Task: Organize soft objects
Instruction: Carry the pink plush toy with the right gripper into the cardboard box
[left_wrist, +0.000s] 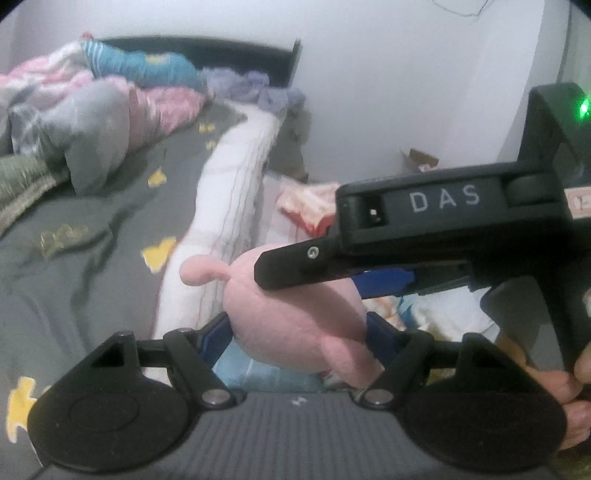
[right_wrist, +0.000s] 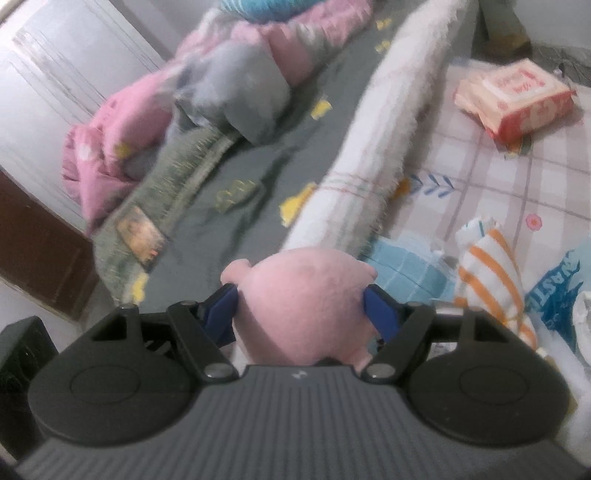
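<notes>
Between both jaws, pink plush toy (right_wrist: 299, 306) — round, fuzzy

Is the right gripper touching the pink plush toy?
Touching. In the right wrist view, both blue fingers of the right gripper press against the sides of the pink plush toy, with no gap visible.

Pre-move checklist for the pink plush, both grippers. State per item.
1. Left gripper closed on pink plush: ok.
2. Right gripper closed on the plush: ok; blue pads press both sides.
3. Plush clear of the bedding: cannot tell.
4. Grippers apart: not ok, the right gripper's finger lies against the plush just above the left one.
5. Drop spot on grey sheet: cannot tell.
6. Image sharpness: not ok, blurred.
</notes>
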